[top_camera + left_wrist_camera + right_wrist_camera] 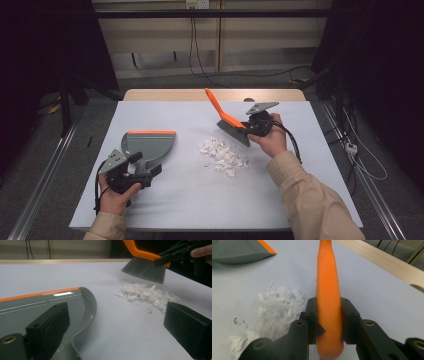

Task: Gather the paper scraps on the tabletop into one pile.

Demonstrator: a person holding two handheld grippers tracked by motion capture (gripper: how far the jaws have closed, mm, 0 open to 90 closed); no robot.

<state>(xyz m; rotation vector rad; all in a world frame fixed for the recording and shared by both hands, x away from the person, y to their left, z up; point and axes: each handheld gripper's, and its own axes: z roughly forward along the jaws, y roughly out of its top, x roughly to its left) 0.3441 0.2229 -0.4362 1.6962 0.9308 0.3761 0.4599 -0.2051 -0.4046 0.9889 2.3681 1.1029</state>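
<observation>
Dim room (soft overhead light)

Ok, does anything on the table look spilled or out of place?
Yes: a loose heap of white scraps lies scattered on the white table cover, right of the grey dustpan. A few dark specks sit beside it. The right claw holds the orange brush lifted above the heap, not yet sweeping.
</observation>
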